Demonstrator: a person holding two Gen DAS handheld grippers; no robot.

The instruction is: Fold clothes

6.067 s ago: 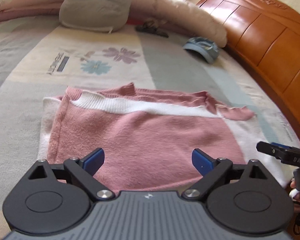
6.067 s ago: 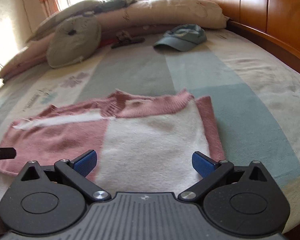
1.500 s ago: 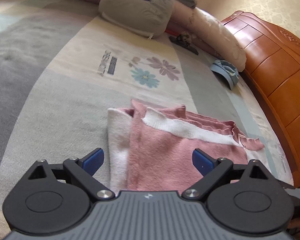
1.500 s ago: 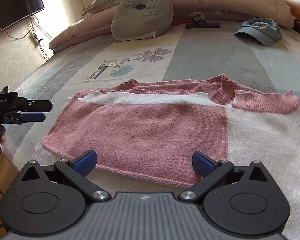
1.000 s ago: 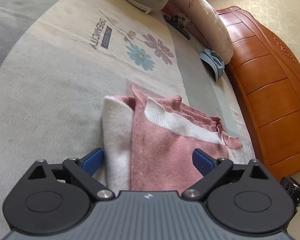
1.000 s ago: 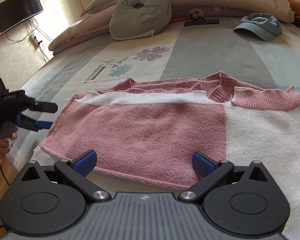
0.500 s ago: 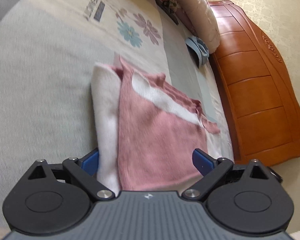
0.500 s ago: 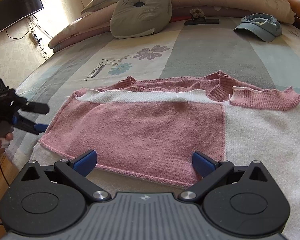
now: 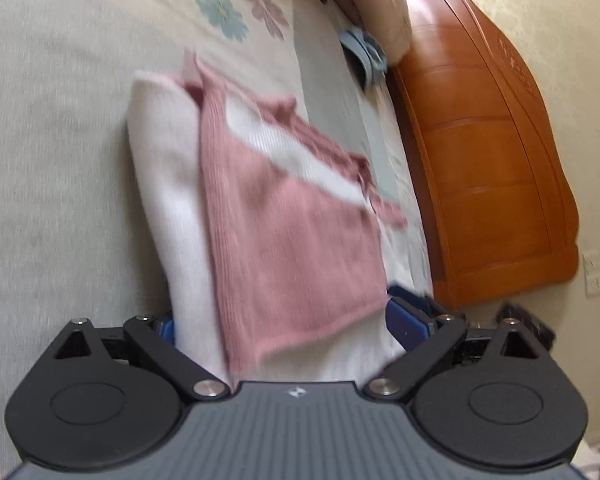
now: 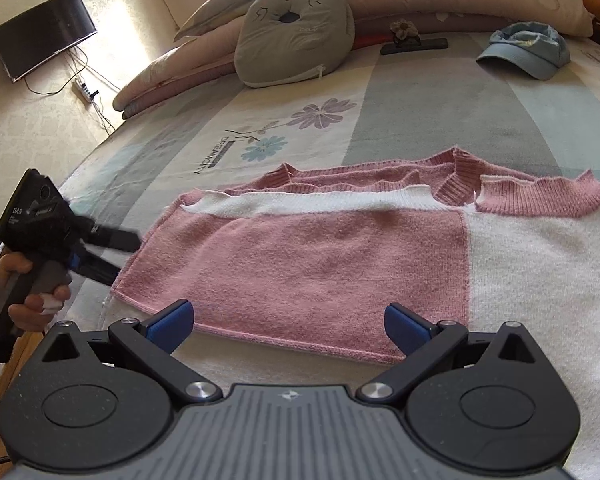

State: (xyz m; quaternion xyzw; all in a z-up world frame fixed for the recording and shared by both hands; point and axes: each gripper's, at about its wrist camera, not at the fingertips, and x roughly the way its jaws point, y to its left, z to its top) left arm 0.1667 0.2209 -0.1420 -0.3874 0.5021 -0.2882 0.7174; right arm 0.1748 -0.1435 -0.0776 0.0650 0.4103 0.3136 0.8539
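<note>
Two spread jaw sets: left gripper (image 9: pixel 280 326) straddling near-left corner of pink-and-white sweater (image 9: pixel 284 232), nothing pinched; right gripper (image 10: pixel 288 322) open just short of front hem. Sweater flat on bed (image 10: pixel 420 92), long axis side to side; left nearer that corner.

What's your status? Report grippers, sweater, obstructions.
Left gripper open, straddling sweater end. Right gripper open at near hem, holding nothing. Sweater part-folded, flat on bed. Cap and cushion far off, nothing in the way.
</note>
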